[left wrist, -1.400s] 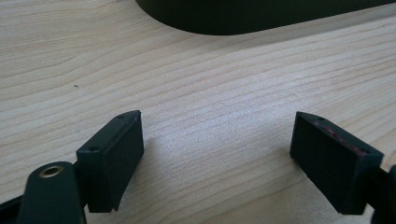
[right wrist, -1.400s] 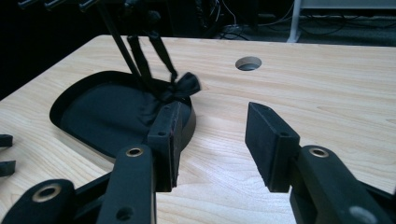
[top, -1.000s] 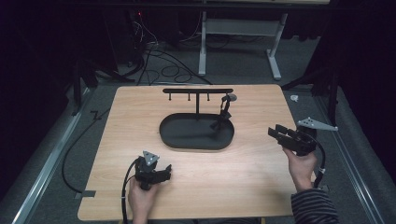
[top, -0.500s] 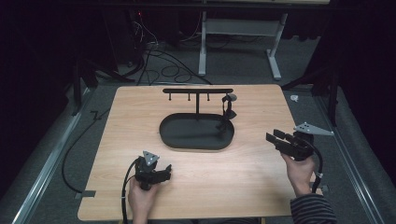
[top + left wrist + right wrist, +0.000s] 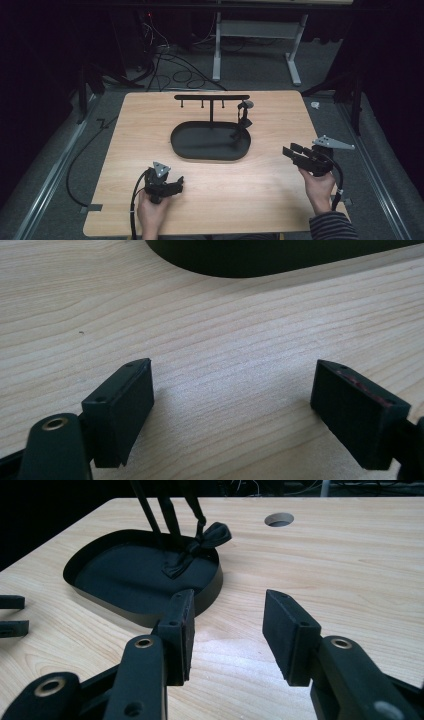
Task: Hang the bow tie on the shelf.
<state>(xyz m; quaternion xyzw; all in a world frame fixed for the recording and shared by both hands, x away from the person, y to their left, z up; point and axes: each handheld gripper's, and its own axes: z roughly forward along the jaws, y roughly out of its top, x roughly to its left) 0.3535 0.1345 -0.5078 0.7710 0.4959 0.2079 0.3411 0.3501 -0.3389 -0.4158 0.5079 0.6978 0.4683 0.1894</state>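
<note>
Here the pale wooden table (image 5: 210,200) carries a black oval metal tray (image 5: 210,142) with a T-shaped hook rail behind it, and a small dark strap-like item (image 5: 243,117) hangs from the rail's end, at about one o'clock of the tray. The right gripper (image 5: 290,151) waits at four o'clock of the tray, its jaws parted and empty; the left gripper (image 5: 177,184), at seven o'clock, is released too. Seemingly an approach step: next, the right gripper must travel toward ten o'clock to reach the hanging item.
</note>
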